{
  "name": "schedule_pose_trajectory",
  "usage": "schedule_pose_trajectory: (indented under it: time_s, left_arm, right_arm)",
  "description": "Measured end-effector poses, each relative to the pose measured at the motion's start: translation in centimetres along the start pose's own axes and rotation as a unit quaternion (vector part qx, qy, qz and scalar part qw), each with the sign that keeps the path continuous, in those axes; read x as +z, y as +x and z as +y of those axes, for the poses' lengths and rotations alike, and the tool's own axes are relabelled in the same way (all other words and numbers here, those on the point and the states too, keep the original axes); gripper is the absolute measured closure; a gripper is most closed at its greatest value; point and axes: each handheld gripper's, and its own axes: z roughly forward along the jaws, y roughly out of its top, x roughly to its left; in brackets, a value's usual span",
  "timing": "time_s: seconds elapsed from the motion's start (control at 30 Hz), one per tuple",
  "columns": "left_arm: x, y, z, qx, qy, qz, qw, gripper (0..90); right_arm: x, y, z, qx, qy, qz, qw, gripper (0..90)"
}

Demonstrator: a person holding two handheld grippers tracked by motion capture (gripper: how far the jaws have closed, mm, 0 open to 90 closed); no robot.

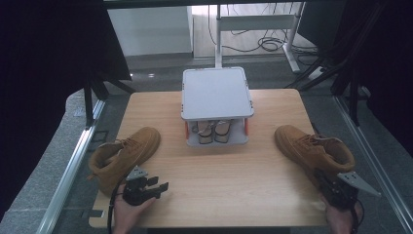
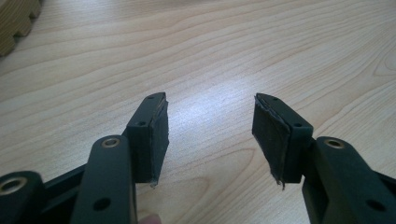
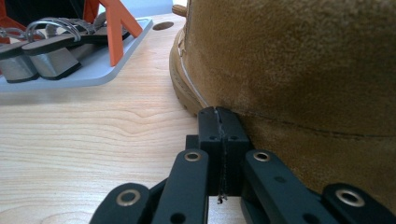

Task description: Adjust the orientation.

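Two tan suede boots lie on the wooden table (image 1: 219,170), apart from each other. The left boot (image 1: 124,153) is near the left edge and the right boot (image 1: 314,148) near the right edge. My left gripper (image 1: 160,184) rests low beside the left boot's heel, open over bare wood (image 2: 210,126) with nothing between its pads (image 2: 161,140). A corner of the boot's sole (image 2: 14,23) shows at the top left of the left gripper view. My right gripper (image 1: 325,178) is shut and empty, its tips (image 3: 219,121) right at the heel of the right boot (image 3: 303,70).
A grey two-tier shoe rack (image 1: 217,92) with orange posts stands at the middle back. A pair of grey strappy sandals (image 1: 213,131) sits on its lower shelf (image 3: 93,70). Bare wood lies between the boots. Metal rails run along both sides of the table.
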Motion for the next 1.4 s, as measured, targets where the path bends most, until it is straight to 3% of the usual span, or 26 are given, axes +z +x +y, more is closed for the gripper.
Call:
schedule_pose_trajectory:
  time_s: [0.33, 0.6, 1.4]
  left_arm:
    - [0.6, -0.1, -0.1, 0.004, 0.013, -0.005, 0.9999, 44.3]
    - [1.6, -0.7, -0.2, 0.014, 0.040, -0.016, 0.9990, 42.2]
    - [1.7, -0.5, -0.3, 0.013, 0.041, -0.014, 0.9990, 41.9]
  right_arm:
    - [0.1, 0.8, 0.1, -0.001, -0.011, 0.013, 0.9999, 89.7]
    - [0.7, 1.9, -0.1, -0.011, -0.002, 0.029, 0.9995, 89.5]
    - [1.8, 3.4, -0.7, -0.022, 0.018, 0.053, 0.9982, 87.0]
